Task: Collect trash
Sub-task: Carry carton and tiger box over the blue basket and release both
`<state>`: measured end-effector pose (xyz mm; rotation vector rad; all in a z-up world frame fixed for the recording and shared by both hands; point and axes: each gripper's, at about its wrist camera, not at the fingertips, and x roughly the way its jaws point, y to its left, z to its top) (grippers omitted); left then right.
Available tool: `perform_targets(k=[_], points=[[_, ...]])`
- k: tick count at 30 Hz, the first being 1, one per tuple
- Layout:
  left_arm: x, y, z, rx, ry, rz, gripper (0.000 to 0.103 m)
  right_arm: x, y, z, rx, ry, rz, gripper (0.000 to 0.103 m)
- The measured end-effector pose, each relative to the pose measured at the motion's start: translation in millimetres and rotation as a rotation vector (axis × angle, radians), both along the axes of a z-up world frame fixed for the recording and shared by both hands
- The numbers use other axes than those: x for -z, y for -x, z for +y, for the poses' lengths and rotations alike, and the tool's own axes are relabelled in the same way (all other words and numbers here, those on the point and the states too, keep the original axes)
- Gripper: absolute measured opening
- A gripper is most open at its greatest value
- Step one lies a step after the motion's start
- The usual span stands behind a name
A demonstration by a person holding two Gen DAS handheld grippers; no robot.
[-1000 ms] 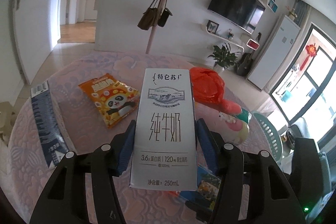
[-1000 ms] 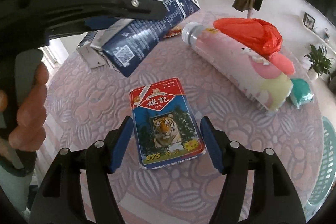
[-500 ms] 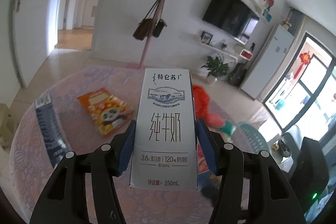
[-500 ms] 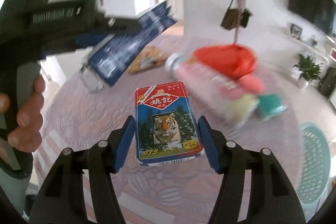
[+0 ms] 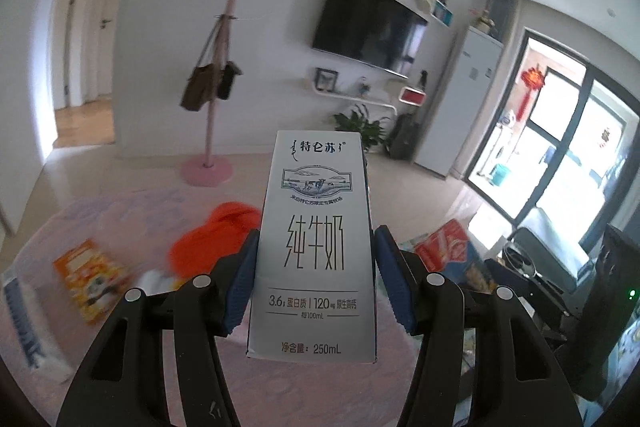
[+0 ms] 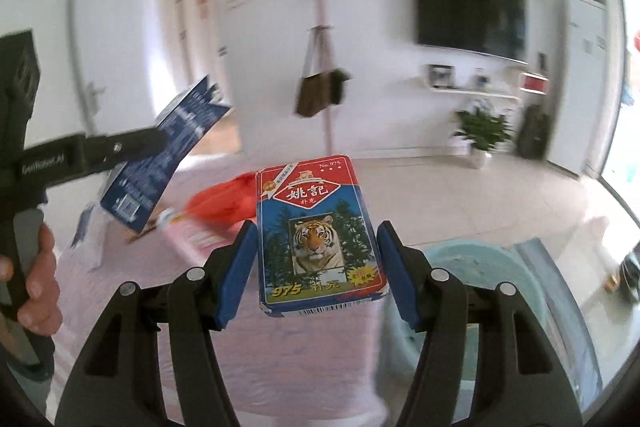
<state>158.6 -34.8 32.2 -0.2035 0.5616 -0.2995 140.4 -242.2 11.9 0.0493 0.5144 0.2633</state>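
Left gripper (image 5: pixel 314 281) clamps an upright milk carton (image 5: pixel 316 247), raised above the pink table (image 5: pixel 132 223). Right gripper (image 6: pixel 314 277) has just tightened on a card box (image 6: pixel 318 235), also clear of the table. Farther left lie a snack packet (image 5: pixel 90 279) and an orange bag (image 5: pixel 212 239). A teal basket (image 6: pixel 480 267) sits right.

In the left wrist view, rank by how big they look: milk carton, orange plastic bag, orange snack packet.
1. milk carton, though it is nearest the camera, so that inflates it.
2. orange plastic bag and orange snack packet: similar, blurred, unranked.
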Motion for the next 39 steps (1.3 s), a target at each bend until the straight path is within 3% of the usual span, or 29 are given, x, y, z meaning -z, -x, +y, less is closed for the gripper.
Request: perform_targets(k=[9, 19, 25, 29, 39], points=[[15.8, -38.0, -96.1, 0.118, -0.046, 0.017, 0.055, 27.6, -20.7, -93.3, 0.214, -0.089, 0.077, 0.058], [75.9, -77.6, -160.0, 0.208, -0.041, 0.161, 0.055, 72.7, -46.5, -140.5, 0.382, -0.09, 0.2, 0.058], [105.8, -88.9, -176.3, 0.237, -0.031, 0.231, 0.056, 91.6, -54.3, -154.0, 0.427, -0.11, 0.257, 0.06], [111.3, -96.8, -182.7, 0.23, -0.01, 0.212, 0.065, 102.2, -61.7, -161.6, 0.469, -0.144, 0.293, 0.06], [107.6, -82.4, -168.8, 0.227, -0.005, 0.186, 0.07, 107.5, -55.7, -158.5, 0.47, -0.151, 0.317, 0.06]])
